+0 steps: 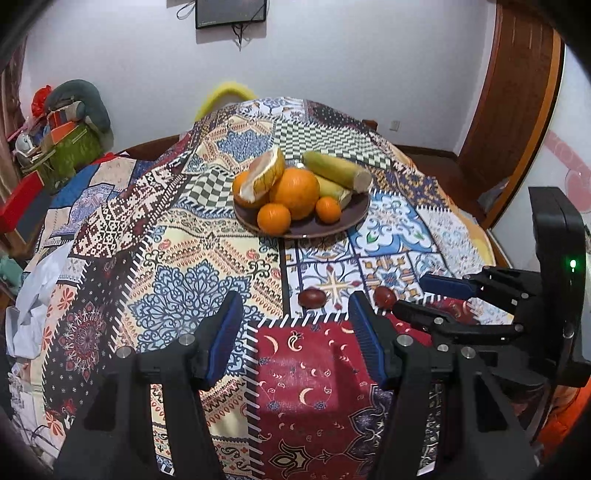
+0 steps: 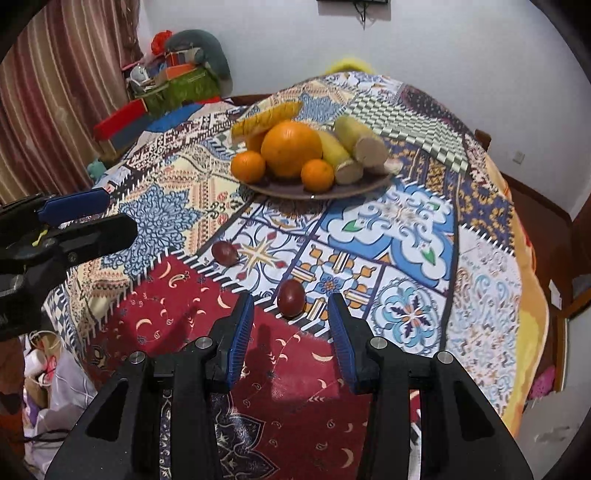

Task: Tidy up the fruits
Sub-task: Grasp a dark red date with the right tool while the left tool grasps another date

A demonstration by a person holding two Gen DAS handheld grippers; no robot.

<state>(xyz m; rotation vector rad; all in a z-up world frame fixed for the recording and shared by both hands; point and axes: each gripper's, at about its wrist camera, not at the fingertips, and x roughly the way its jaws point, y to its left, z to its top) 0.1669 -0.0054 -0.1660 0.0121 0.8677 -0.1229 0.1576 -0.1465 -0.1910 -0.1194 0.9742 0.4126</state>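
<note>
Both released, the right hand-held gripper (image 2: 291, 325) and left hand-held gripper (image 1: 295, 317) face two loose passion fruits (image 2: 291, 298) short of the plate (image 2: 369, 184), poised for pickup.

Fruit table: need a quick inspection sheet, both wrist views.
Surface: patchwork tablecloth covers the table.
Job's things: brown plate holds a large orange, small oranges, a pomelo wedge and two greenish cut stalks; two dark red fruits lie loose on the cloth, left one, right one.
Clutter: nothing seen on the cloth.
Grippers: left claw open, empty; right claw open, empty, right fruit just ahead of it.
Cables: cords hang under the wall screen.
Surroundings: piled belongings, striped curtain, wooden door.
</note>
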